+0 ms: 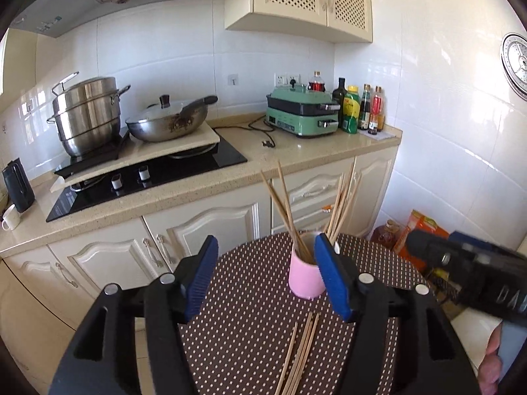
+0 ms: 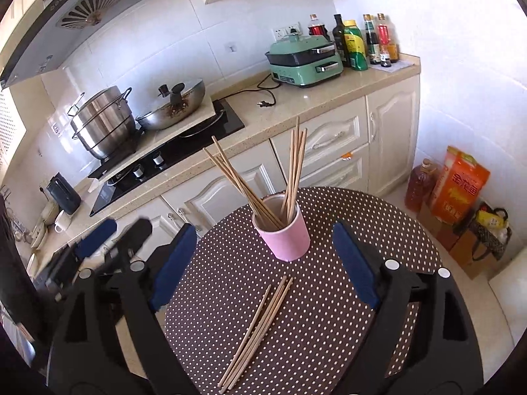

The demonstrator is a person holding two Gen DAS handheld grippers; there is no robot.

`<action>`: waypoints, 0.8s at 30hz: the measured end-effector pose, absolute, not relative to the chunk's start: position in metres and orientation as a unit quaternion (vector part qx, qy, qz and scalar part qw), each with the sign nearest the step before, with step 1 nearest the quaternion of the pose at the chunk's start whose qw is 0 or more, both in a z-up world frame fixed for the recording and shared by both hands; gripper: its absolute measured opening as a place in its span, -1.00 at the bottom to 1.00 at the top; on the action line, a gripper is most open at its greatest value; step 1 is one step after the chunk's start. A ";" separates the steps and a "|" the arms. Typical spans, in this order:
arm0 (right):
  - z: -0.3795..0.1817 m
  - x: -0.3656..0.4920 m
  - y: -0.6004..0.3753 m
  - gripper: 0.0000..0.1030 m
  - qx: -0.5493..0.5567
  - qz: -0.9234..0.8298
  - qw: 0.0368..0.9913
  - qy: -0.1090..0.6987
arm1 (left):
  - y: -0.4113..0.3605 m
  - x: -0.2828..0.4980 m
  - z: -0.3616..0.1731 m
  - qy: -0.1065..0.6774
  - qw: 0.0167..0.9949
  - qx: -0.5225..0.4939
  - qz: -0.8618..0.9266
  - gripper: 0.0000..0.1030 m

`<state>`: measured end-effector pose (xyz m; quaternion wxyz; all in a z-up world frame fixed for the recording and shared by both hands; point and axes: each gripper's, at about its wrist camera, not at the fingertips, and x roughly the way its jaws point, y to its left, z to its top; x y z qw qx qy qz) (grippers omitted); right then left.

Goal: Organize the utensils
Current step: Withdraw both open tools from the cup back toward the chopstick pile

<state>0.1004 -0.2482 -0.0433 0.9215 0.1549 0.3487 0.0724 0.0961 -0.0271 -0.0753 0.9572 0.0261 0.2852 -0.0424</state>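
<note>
Currently, both hand-held grippers hover above a round table (image 2: 378, 217) covered with a brown, white-dotted cloth. The left gripper (image 1: 266, 276) has its blue-padded jaws spread apart with nothing clamped between them; in the left wrist view the right-hand pad overlaps the edge of the pink cup (image 1: 304, 278) without pressing on it. The right gripper (image 2: 263, 263) also has its jaws standing wide apart and holds nothing; the cup and the loose sticks appear in the gap between its pads, well clear of both.

The pink cup (image 2: 285, 238) stands upright near the far side of the table. It contains two bundles of chopsticks (image 2: 237, 181): one leans to the left, the other stands nearly upright toward the right. A further set of loose chopsticks (image 2: 260, 326) lies flat on the cloth on the near side of the cup, roughly parallel and touching one another.

Beyond the table runs a kitchen counter (image 2: 296, 105). It carries a steel steamer pot (image 2: 103, 125), a lidded wok (image 2: 171, 105), a green electric cooker (image 2: 304, 61) and a row of bottles (image 2: 365, 42).

In the right wrist view, the left gripper appears blurred at the lower left.
</note>
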 end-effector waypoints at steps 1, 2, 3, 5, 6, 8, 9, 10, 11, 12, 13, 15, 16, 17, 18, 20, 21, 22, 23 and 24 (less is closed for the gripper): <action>-0.044 0.098 -0.247 0.62 0.155 0.069 0.921 0.350 | -0.022 0.094 -0.080 0.292 0.955 0.026 -0.046 0.17; -0.046 0.095 -0.245 0.62 0.154 0.064 0.921 0.351 | -0.018 0.091 -0.086 0.298 0.953 0.027 -0.049 0.17; -0.048 0.092 -0.244 0.62 0.153 0.055 0.922 0.352 | -0.014 0.088 -0.091 0.304 0.951 0.031 -0.049 0.17; -0.053 0.088 -0.243 0.62 0.159 0.029 0.921 0.354 | -0.009 0.083 -0.101 0.312 0.948 0.042 -0.052 0.17; -0.057 0.087 -0.243 0.62 0.169 0.020 0.917 0.361 | -0.006 0.081 -0.105 0.316 0.946 0.049 -0.054 0.17; -0.069 0.085 -0.243 0.62 0.196 0.006 0.902 0.384 | -0.001 0.078 -0.114 0.324 0.943 0.058 -0.056 0.17; -0.076 0.083 -0.241 0.62 0.209 0.000 0.895 0.394 | 0.001 0.077 -0.119 0.330 0.940 0.061 -0.058 0.17; -0.081 0.081 -0.240 0.62 0.215 -0.005 0.891 0.399 | 0.005 0.076 -0.125 0.339 0.937 0.063 -0.064 0.17; -0.088 0.078 -0.236 0.62 0.219 -0.013 0.887 0.405 | 0.007 0.075 -0.129 0.344 0.934 0.064 -0.068 0.17; -0.095 0.076 -0.232 0.62 0.219 -0.019 0.884 0.414 | 0.010 0.073 -0.136 0.352 0.930 0.068 -0.074 0.17; -0.102 0.075 -0.227 0.62 0.217 -0.024 0.879 0.425 | 0.012 0.072 -0.141 0.358 0.928 0.073 -0.077 0.17; -0.115 0.074 -0.222 0.62 0.216 -0.029 0.871 0.441 | 0.016 0.068 -0.151 0.365 0.923 0.085 -0.083 0.17; -0.121 0.073 -0.220 0.62 0.217 -0.034 0.867 0.447 | 0.020 0.066 -0.158 0.371 0.920 0.092 -0.086 0.17; -0.130 0.073 -0.218 0.62 0.219 -0.040 0.861 0.458 | 0.021 0.066 -0.162 0.377 0.917 0.096 -0.087 0.17; -0.138 0.073 -0.216 0.62 0.220 -0.045 0.854 0.470 | 0.024 0.065 -0.168 0.383 0.914 0.099 -0.088 0.17; -0.157 0.075 -0.213 0.62 0.223 -0.052 0.837 0.498 | 0.029 0.066 -0.176 0.395 0.909 0.100 -0.089 0.17; -0.168 0.077 -0.212 0.62 0.224 -0.057 0.828 0.511 | 0.032 0.066 -0.181 0.400 0.907 0.099 -0.090 0.17; -0.174 0.077 -0.211 0.62 0.225 -0.058 0.823 0.518 | 0.035 0.066 -0.187 0.407 0.904 0.098 -0.091 0.17; -0.184 0.078 -0.209 0.62 0.223 -0.062 0.816 0.530 | 0.037 0.068 -0.190 0.411 0.902 0.097 -0.090 0.17; -0.191 0.079 -0.207 0.62 0.218 -0.064 0.811 0.539 | 0.040 0.069 -0.194 0.416 0.900 0.095 -0.089 0.17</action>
